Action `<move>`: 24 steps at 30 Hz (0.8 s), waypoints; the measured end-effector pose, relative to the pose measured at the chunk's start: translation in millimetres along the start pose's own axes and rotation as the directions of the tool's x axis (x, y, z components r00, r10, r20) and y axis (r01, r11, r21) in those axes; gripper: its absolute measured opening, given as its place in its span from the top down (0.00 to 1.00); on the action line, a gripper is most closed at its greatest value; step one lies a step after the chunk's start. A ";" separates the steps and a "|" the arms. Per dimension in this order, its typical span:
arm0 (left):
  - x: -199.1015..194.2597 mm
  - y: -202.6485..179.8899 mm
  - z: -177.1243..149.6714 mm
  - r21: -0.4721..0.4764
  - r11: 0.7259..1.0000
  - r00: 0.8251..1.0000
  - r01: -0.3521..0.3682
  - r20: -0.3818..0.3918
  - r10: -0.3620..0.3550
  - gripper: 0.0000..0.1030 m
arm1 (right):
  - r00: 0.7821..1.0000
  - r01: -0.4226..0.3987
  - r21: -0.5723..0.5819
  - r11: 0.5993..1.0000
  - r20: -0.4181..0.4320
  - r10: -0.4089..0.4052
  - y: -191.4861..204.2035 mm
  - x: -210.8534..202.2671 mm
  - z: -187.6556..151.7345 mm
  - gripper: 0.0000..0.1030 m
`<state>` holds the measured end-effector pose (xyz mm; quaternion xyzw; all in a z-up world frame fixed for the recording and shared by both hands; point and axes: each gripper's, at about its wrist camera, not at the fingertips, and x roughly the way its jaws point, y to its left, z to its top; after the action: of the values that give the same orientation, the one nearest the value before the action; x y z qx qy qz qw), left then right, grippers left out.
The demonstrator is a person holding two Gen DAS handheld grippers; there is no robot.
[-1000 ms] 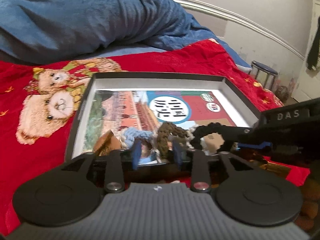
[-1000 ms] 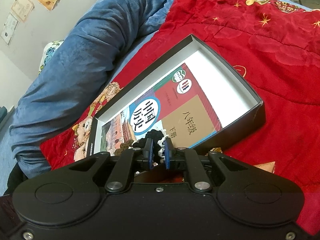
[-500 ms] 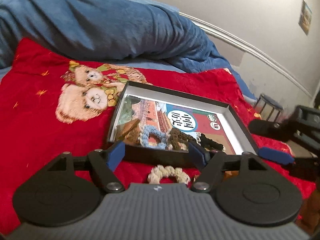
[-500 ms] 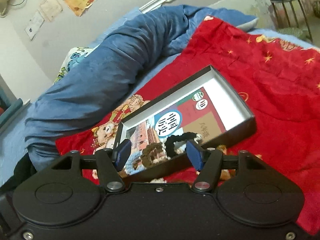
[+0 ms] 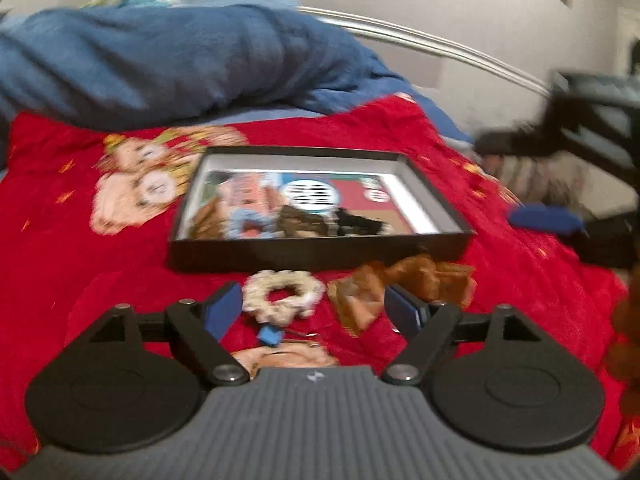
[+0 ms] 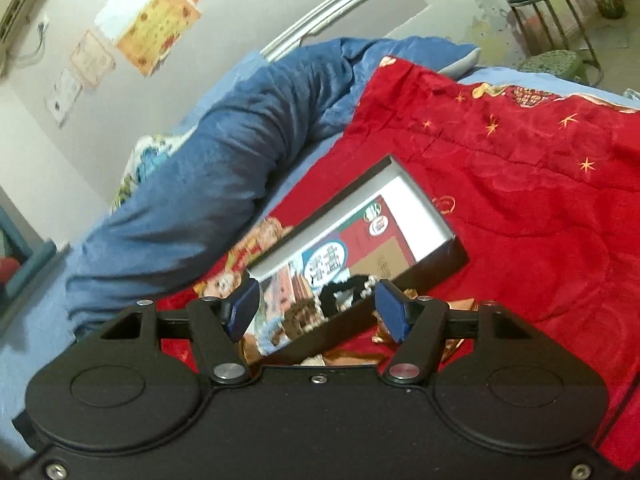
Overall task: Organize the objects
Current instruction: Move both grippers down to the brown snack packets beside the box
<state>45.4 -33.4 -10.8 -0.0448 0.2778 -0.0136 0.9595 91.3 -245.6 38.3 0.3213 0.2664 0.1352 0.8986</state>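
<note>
- One shallow black box (image 5: 316,254) lies on the red blanket (image 5: 60,248), with one colourful book (image 6: 352,246) flat inside on its white lining.
- Three knitted scrunchies sit in the box along its near wall: a light blue scrunchie (image 5: 250,222), a brown scrunchie (image 5: 302,222) and a black scrunchie (image 5: 360,224); a tan item at the far left of the row is too blurred to name.
- Two pieces lie outside on the blanket, just in front of the box: one cream scrunchie (image 5: 284,294) and one orange-brown bow (image 5: 404,286) of satiny fabric, side by side.
- The left gripper (image 5: 316,310) hovers above these two with nothing between its blue pads; its jaws are opening.
- The right gripper (image 6: 316,308) stands released, its jaws parted and empty; it frames the black scrunchie lying in the box.
- A second ago the right gripper was pinched on the black scrunchie at the box; now that scrunchie rests inside, and both grippers sit further back and higher.
- One rumpled plush blue duvet (image 6: 208,184) lies behind the blanket, which carries teddy-bear prints and small gold stars.
</note>
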 end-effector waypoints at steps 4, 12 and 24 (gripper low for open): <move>1.5 -13.8 14.2 0.060 0.995 0.997 0.078 -0.002 -0.078 0.14 | 0.999 0.006 -0.007 1.000 0.045 -0.006 3.1 -1.1 5.4 0.36; 26.6 -17.4 9.9 0.137 0.983 0.993 0.122 -0.014 -0.121 0.13 | 0.999 0.020 0.079 0.997 -0.034 -0.017 -18.4 14.5 14.9 0.36; 47.7 -16.4 11.5 0.139 0.978 0.987 0.156 -0.072 -0.147 0.17 | 0.960 0.220 -0.068 0.973 -0.161 -0.228 -27.3 60.8 5.4 0.42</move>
<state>91.9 -51.3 -25.0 0.0042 0.3014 -0.1079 0.9474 146.3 -243.8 0.2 0.2542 0.3721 0.0658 0.8903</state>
